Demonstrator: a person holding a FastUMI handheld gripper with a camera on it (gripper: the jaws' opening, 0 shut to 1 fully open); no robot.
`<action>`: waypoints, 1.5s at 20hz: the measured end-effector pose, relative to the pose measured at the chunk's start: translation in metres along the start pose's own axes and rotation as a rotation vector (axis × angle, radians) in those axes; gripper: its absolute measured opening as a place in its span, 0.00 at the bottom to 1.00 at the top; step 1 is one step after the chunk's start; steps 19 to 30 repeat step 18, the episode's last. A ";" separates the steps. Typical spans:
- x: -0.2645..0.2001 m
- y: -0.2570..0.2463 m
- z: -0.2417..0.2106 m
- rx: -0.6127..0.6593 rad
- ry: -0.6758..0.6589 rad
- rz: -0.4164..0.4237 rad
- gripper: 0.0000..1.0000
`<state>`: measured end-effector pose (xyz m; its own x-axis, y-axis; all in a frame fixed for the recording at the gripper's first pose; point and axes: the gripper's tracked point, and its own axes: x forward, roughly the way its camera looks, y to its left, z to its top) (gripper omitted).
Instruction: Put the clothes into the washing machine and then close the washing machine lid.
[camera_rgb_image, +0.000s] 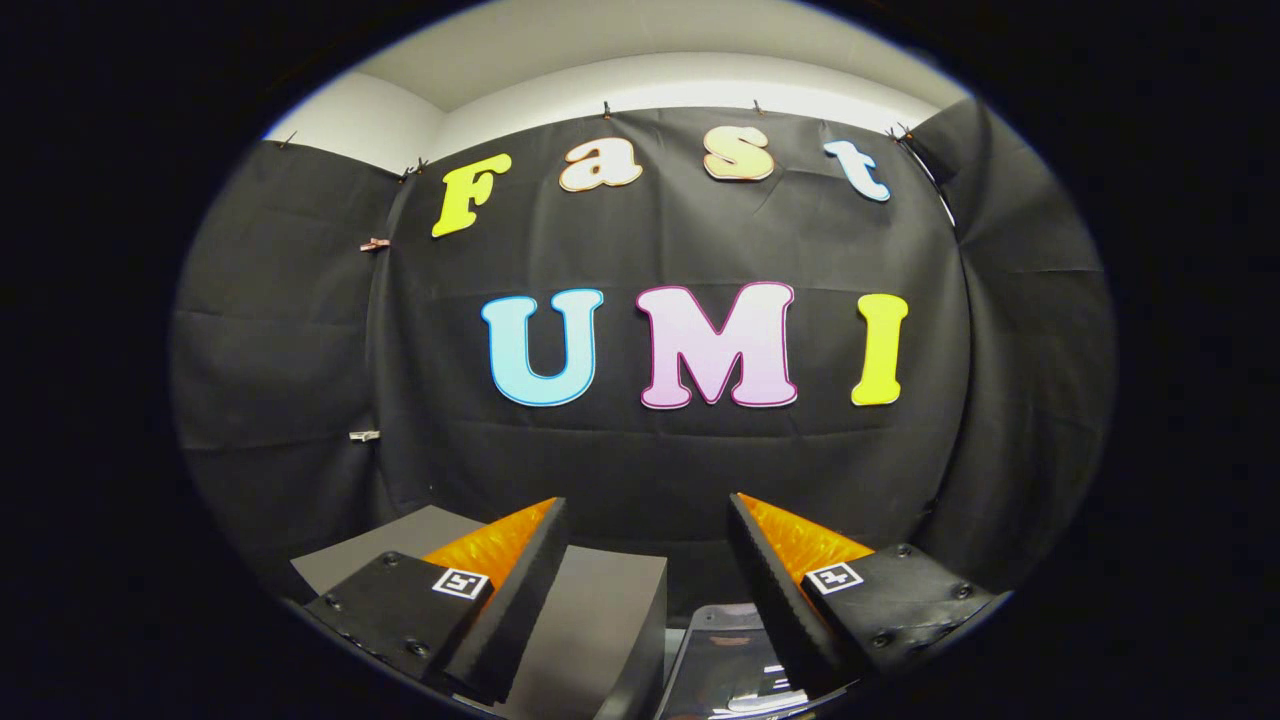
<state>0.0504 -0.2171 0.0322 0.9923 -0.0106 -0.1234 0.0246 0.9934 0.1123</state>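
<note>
Washing machine (725, 660): only a glossy edge shows below the claw (648, 560); fingers apart, empty. Clothes and lid state can't be judged; step unclear.

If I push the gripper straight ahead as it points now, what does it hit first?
Probably the booth's black cloth wall. The gripper is open, holding nothing, and aimed above the grey box below its fingers, though depth is hard to judge.

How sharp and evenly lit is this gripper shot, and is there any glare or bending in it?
Gripper view: sharp overall, with the open gripper crisp and nothing between its fingers; strong fisheye bending of the black cloth wall; bright white wall above, dim below; glare streaks on the glossy surface between the fingers.
</note>
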 end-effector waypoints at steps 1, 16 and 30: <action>0.000 -0.003 -0.001 0.001 0.001 -0.008 0.99; 0.000 0.016 -0.015 -0.064 0.034 0.019 0.99; -0.002 0.021 -0.016 -0.073 0.034 0.032 0.99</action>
